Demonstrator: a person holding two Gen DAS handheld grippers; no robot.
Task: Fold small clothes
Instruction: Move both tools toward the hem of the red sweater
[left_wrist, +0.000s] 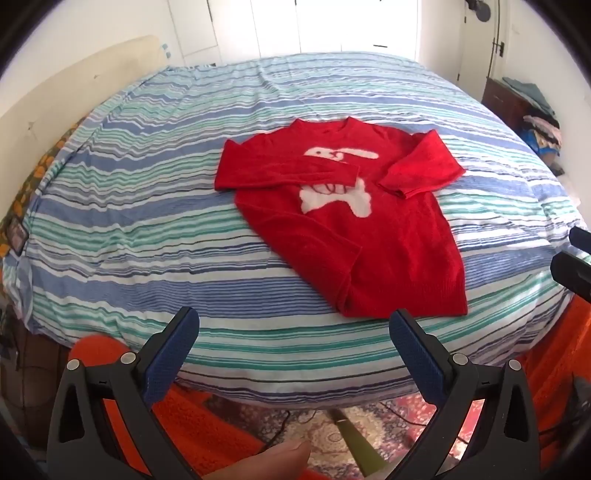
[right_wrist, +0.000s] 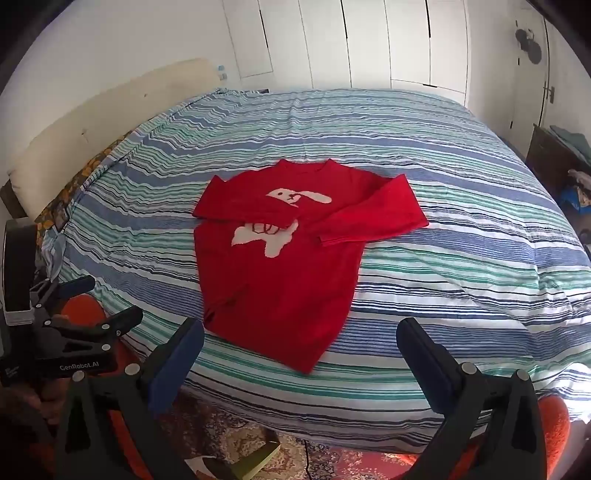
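Observation:
A small red sweater (left_wrist: 354, 221) with a white animal figure lies flat on the striped bed, hem towards me; it also shows in the right wrist view (right_wrist: 280, 266). Its left sleeve (left_wrist: 288, 171) is folded across the chest. Its right sleeve (left_wrist: 421, 166) lies bent out to the side. My left gripper (left_wrist: 293, 326) is open and empty, hovering at the bed's near edge just short of the hem. My right gripper (right_wrist: 301, 336) is open and empty, also at the near edge by the hem. The left gripper shows at the left in the right wrist view (right_wrist: 92, 306).
The bed (left_wrist: 147, 221) has a blue, green and white striped cover. A cream headboard (right_wrist: 110, 107) stands at the left. A dark cabinet with piled clothes (left_wrist: 532, 110) stands at the right. A patterned rug (left_wrist: 332, 432) and orange fabric (left_wrist: 554, 350) lie below the bed edge.

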